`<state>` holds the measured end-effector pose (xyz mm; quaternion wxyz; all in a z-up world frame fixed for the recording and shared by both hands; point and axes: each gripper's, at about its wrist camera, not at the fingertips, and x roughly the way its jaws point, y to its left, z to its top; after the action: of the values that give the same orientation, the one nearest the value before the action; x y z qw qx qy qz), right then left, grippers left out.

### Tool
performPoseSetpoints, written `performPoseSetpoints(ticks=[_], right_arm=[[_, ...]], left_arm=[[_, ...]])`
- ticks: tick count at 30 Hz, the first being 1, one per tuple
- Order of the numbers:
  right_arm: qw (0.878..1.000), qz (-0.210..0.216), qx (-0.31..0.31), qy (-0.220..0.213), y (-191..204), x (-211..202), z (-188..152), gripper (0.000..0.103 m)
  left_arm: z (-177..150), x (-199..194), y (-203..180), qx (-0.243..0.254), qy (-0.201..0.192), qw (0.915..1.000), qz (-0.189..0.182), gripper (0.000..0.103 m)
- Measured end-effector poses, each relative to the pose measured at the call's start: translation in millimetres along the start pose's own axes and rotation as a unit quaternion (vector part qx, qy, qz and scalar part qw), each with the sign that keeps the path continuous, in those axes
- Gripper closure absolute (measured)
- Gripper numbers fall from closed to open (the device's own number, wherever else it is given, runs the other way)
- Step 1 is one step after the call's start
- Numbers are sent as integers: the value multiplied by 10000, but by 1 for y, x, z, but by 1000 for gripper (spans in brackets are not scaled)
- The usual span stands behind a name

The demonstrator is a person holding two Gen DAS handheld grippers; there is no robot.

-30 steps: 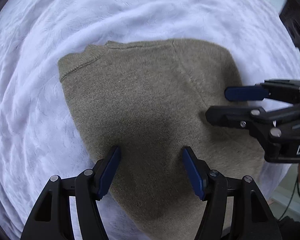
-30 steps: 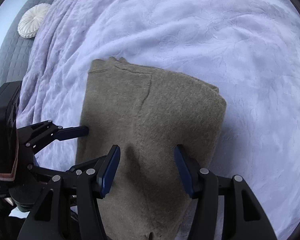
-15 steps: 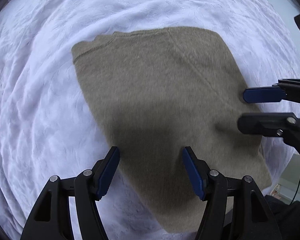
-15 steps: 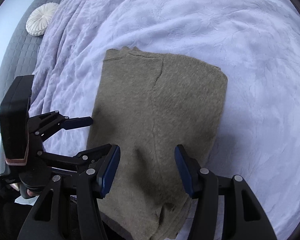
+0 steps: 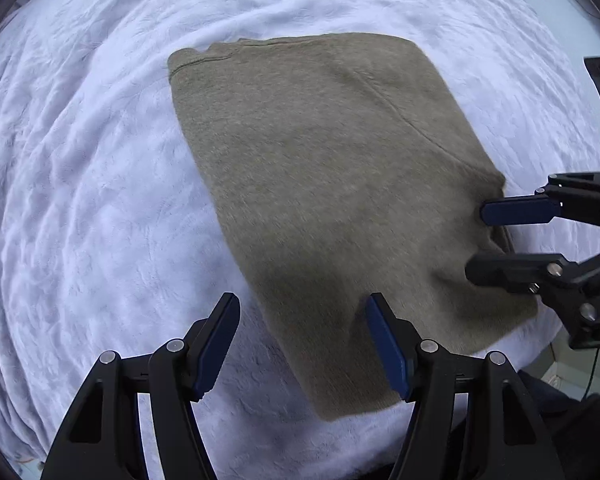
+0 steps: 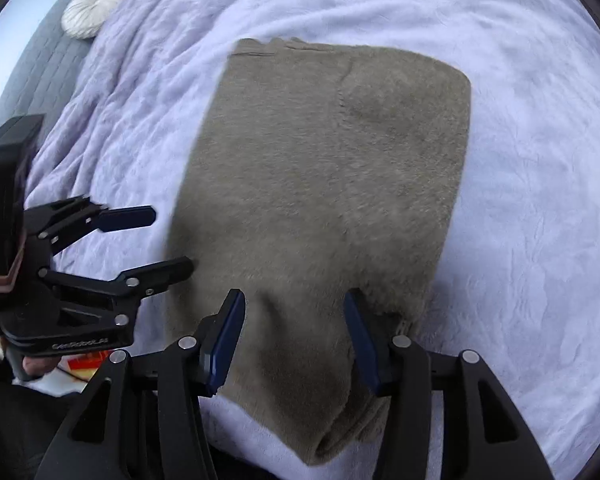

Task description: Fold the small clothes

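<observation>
Both grippers, the left gripper (image 5: pixel 302 340) and the right gripper (image 6: pixel 294 338), are seen parted and empty, drawn back from the folded olive sweater (image 5: pixel 332 200) since a second ago; the right jaws have just been closing slightly on nothing. That fold is judged released on the white blanket (image 5: pixel 80 200). Layers beneath are hidden; edges are blurred.

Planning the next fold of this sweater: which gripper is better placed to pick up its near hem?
Right, probably. The right gripper hangs open directly over the olive sweater near its hem, while the left gripper straddles the sweater's side edge, partly over the blanket.
</observation>
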<state>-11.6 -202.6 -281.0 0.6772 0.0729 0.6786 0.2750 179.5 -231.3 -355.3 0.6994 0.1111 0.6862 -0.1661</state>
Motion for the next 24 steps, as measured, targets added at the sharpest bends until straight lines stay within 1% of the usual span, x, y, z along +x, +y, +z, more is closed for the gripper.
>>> performPoseSetpoints(ticks=[3, 4, 6, 7, 8, 9, 10, 12, 13, 14, 17, 19, 21, 24], right_arm=[[9987, 396, -271, 184, 11, -3, -13, 47], [9981, 461, -332, 257, 14, -1, -18, 47], [9972, 465, -375, 447, 17, 10, -27, 47], [9975, 326, -354, 515, 16, 16, -30, 47], [9981, 67, -300, 533, 12, 21, -33, 47], [9981, -240, -174, 541, 4, 26, -36, 47], [9978, -395, 2, 529, -6, 30, -38, 48], [9979, -230, 442, 419, -26, 31, -43, 48], [9976, -227, 534, 381, -31, 30, -43, 49], [9970, -431, 518, 382, -34, 30, -43, 48], [9974, -436, 412, 407, -34, 30, -41, 48], [9973, -520, 313, 418, -31, 28, -41, 48], [9967, -692, 192, 384, -26, 23, -40, 48], [9948, -994, -25, 232, -6, 16, -36, 48]], left_arm=[[-20, 4, -10, 164, 55, 9998, 57, 36], [-30, 5, 1, 193, 84, 9997, 102, 36], [-37, 14, -1, 172, 197, 9995, 195, 36], [-39, 20, 0, 133, 256, 9994, 209, 36], [-42, 25, 0, 91, 322, 9992, 217, 36], [-42, 33, 3, 74, 364, 9991, 222, 36], [-44, 39, 3, 77, 413, 9988, 239, 36], [-50, 45, 0, 123, 480, 9983, 306, 36], [-49, 50, -1, 144, 487, 9981, 341, 36], [-62, 62, -3, 149, 476, 9981, 358, 36], [-68, 63, -6, 118, 451, 9983, 362, 36], [-64, 64, -7, 124, 407, 9984, 377, 36], [-68, 56, -9, 150, 333, 9984, 433, 36], [-77, 44, -13, 191, 146, 9986, 479, 36]])
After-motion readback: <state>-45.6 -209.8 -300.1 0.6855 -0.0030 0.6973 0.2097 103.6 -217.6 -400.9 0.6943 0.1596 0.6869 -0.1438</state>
